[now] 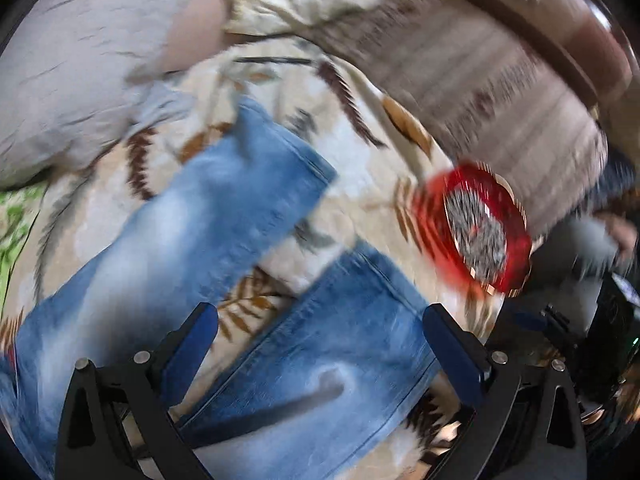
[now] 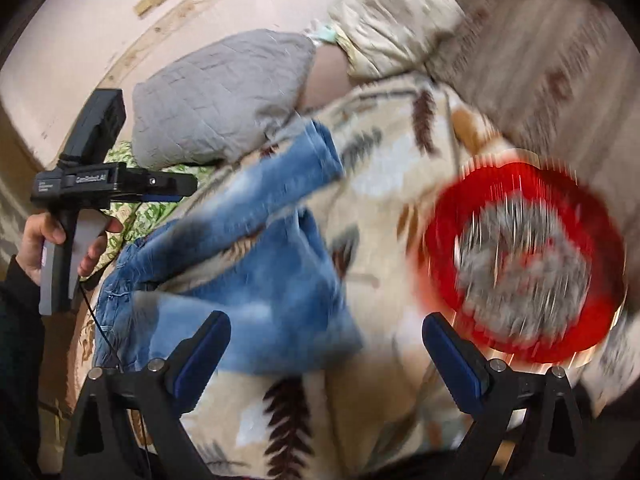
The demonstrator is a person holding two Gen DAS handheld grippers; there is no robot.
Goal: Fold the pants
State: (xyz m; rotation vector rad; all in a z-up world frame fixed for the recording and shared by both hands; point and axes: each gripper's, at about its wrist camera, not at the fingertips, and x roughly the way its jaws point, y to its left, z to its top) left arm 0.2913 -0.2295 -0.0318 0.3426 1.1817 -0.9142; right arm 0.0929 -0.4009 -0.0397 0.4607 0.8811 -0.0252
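Faded blue jeans (image 1: 208,216) lie spread on a leaf-patterned blanket (image 1: 360,160), legs apart. My left gripper (image 1: 320,332) is open and empty, hovering above the nearer leg (image 1: 340,340). In the right wrist view the jeans (image 2: 248,264) lie left of centre. My right gripper (image 2: 326,340) is open and empty, above the blanket (image 2: 384,208) by the near leg's hem. The left gripper's body (image 2: 92,184) shows at far left, held in a hand. Both views are motion-blurred.
A red bowl (image 2: 520,264) of grey bits sits on the blanket to the right; it also shows in the left wrist view (image 1: 476,228). A grey quilted pillow (image 2: 216,96) and a beige pillow (image 2: 396,24) lie beyond the jeans. A brown striped cover (image 1: 480,72) is at the right.
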